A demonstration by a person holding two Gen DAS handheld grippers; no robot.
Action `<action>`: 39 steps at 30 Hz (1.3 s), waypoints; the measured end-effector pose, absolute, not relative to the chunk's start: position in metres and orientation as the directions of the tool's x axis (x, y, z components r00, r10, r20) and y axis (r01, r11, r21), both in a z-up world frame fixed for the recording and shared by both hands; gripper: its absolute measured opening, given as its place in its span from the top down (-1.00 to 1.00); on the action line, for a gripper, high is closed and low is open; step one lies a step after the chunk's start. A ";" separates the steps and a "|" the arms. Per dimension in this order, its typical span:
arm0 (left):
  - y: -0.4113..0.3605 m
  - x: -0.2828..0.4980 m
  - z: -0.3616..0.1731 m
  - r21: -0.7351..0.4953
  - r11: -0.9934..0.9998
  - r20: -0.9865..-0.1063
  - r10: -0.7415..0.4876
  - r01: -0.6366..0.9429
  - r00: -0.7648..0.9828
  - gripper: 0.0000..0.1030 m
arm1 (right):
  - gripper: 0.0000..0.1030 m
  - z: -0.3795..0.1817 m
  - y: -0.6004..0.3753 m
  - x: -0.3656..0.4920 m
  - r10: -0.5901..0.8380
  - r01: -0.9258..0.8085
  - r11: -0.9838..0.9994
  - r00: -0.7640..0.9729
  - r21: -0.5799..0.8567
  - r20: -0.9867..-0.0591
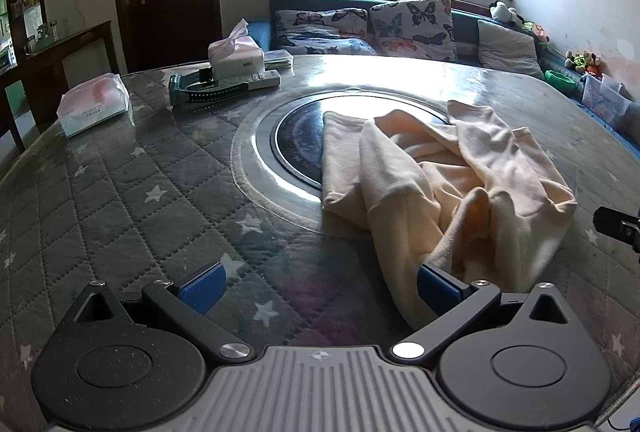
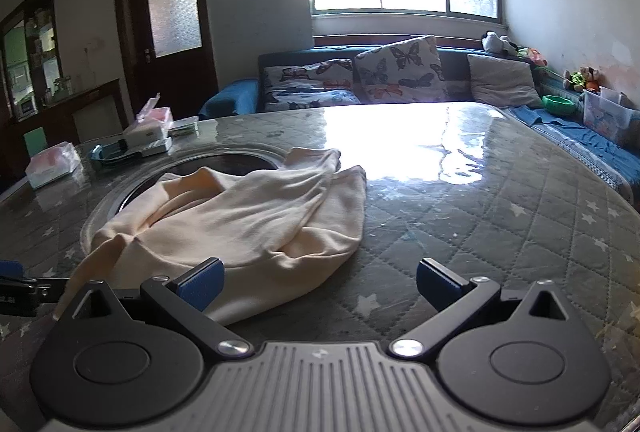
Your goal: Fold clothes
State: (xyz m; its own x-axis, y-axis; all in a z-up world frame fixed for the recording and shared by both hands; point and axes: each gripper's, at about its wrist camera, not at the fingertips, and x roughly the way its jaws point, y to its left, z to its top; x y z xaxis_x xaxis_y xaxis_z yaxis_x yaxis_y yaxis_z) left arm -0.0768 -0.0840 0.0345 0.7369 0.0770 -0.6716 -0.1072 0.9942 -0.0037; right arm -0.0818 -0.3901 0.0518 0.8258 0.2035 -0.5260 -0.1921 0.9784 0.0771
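Both tools, left tool [image 1: 319, 286] and right tool [image 2: 319, 282], hang released just beside a crumpled cream garment [image 2: 240, 228] heaped on the quilted, glass-topped surface [image 2: 500, 216]. Folding has not begun; next, probably pinch two edges and spread it flat.

Nothing legible anywhere — faint print on the tissue pack [image 1: 94, 103] and on the white tissue box [image 1: 237, 60] at the table's far left too blurred and small to make out.
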 end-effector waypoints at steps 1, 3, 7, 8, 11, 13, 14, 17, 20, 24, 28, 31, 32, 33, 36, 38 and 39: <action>-0.085 -0.078 0.035 -0.004 0.994 -0.672 0.075 -0.105 0.737 -1.00 | -1.00 0.051 -0.388 -0.083 0.206 -0.197 0.978 0.825 0.074 -0.526; -0.087 -0.080 0.035 -0.002 0.995 -0.673 0.073 -0.100 0.736 -1.00 | -1.00 0.051 -0.386 -0.085 0.211 -0.207 0.976 0.823 0.066 -0.527; -0.089 -0.084 0.036 -0.001 0.996 -0.670 0.067 -0.091 0.739 -1.00 | -1.00 0.051 -0.381 -0.090 0.221 -0.223 0.973 0.820 0.061 -0.527; -0.090 -0.085 0.036 -0.001 0.996 -0.670 0.065 -0.089 0.739 -1.00 | -1.00 0.050 -0.381 -0.091 0.223 -0.225 0.972 0.820 0.061 -0.528; -0.092 -0.087 0.036 0.002 0.996 -0.671 0.066 -0.087 0.738 -1.00 | -1.00 0.051 -0.379 -0.095 0.232 -0.236 0.970 0.816 0.061 -0.529; -0.093 -0.088 0.036 0.004 0.996 -0.673 0.065 -0.084 0.737 -1.00 | -1.00 0.051 -0.377 -0.096 0.235 -0.242 0.968 0.813 0.058 -0.532; -0.093 -0.089 0.036 0.006 0.997 -0.674 0.065 -0.083 0.736 -1.00 | -1.00 0.050 -0.376 -0.096 0.235 -0.243 0.968 0.813 0.056 -0.533; -0.095 -0.091 0.036 0.007 0.997 -0.672 0.062 -0.078 0.738 -1.00 | -1.00 0.049 -0.373 -0.097 0.239 -0.250 0.967 0.807 0.054 -0.541; -0.098 -0.093 0.037 0.010 0.997 -0.669 0.059 -0.070 0.741 -1.00 | -1.00 0.050 -0.370 -0.100 0.243 -0.259 0.965 0.805 0.047 -0.541; -0.101 -0.096 0.038 0.012 0.998 -0.665 0.051 -0.057 0.745 -1.00 | -1.00 0.051 -0.368 -0.103 0.247 -0.264 0.963 0.805 0.047 -0.539; -0.103 -0.098 0.038 0.014 0.999 -0.666 0.046 -0.049 0.745 -1.00 | -1.00 0.051 -0.367 -0.104 0.250 -0.269 0.962 0.805 0.044 -0.539; -0.105 -0.099 0.038 0.017 0.999 -0.665 0.044 -0.044 0.745 -1.00 | -1.00 0.052 -0.366 -0.104 0.251 -0.271 0.962 0.804 0.044 -0.539; -0.105 -0.099 0.038 0.018 0.999 -0.665 0.043 -0.042 0.746 -1.00 | -1.00 0.052 -0.366 -0.104 0.252 -0.272 0.961 0.804 0.044 -0.538; -0.105 -0.099 0.039 0.018 0.999 -0.664 0.042 -0.040 0.747 -1.00 | -1.00 0.052 -0.366 -0.104 0.253 -0.272 0.961 0.804 0.045 -0.538; -0.107 -0.099 0.039 0.019 0.999 -0.663 0.039 -0.035 0.747 -1.00 | -1.00 0.053 -0.366 -0.105 0.256 -0.274 0.961 0.804 0.047 -0.536; -0.108 -0.099 0.039 0.020 0.999 -0.664 0.037 -0.032 0.747 -1.00 | -1.00 0.053 -0.365 -0.105 0.258 -0.276 0.960 0.804 0.047 -0.535; -0.108 -0.099 0.039 0.020 0.999 -0.663 0.036 -0.030 0.747 -1.00 | -1.00 0.053 -0.365 -0.105 0.258 -0.277 0.960 0.804 0.047 -0.535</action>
State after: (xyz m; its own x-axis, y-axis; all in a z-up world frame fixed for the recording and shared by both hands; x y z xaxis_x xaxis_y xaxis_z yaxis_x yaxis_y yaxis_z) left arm -0.0989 -0.1081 0.0392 0.7474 0.0363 -0.6634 -0.0304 0.9993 0.0204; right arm -0.1051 -0.3649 0.0532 0.8042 0.2584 -0.5353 -0.2772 0.9597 0.0468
